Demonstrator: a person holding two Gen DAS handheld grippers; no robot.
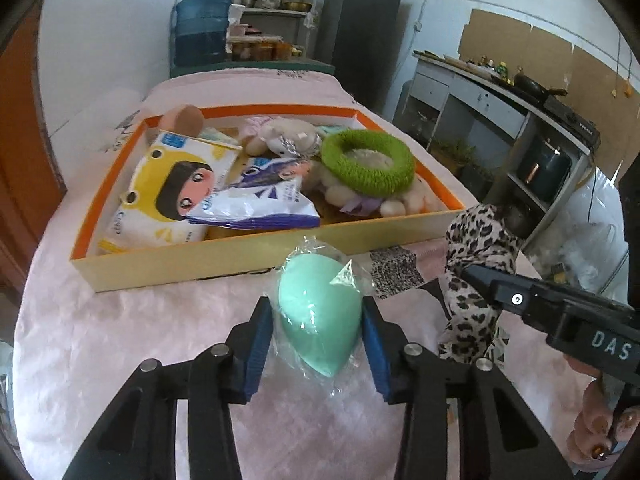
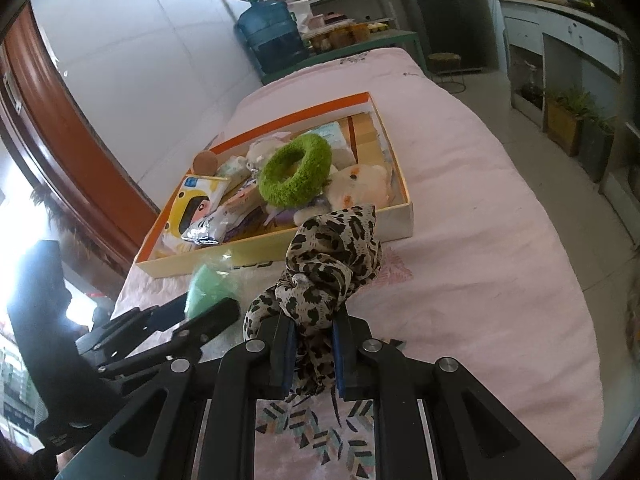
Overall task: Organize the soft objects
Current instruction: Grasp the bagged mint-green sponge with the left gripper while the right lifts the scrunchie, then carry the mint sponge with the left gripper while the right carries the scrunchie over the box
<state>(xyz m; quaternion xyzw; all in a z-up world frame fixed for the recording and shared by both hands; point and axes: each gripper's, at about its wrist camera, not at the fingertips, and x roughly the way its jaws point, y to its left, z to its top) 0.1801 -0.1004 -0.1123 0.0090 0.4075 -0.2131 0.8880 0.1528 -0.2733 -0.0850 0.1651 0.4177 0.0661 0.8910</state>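
My left gripper (image 1: 316, 316) is shut on a mint-green sponge egg in clear wrap (image 1: 316, 312), held just in front of the box; it also shows in the right wrist view (image 2: 208, 286). My right gripper (image 2: 314, 344) is shut on a leopard-print scarf (image 2: 332, 252), bunched upward from the pads; it shows at the right of the left wrist view (image 1: 478, 252). The orange-rimmed cardboard box (image 1: 256, 256) holds a green knitted ring (image 1: 368, 162), tissue packs (image 1: 176, 188), plush toys (image 1: 288, 136) and a blue-white pouch (image 1: 256, 204).
The box (image 2: 396, 224) lies on a table covered with a pink cloth (image 2: 480, 240). A blue water jug (image 2: 272, 32) and shelves stand beyond the far end. A wooden door (image 2: 60, 152) is at the left, a counter (image 1: 500, 92) at the right.
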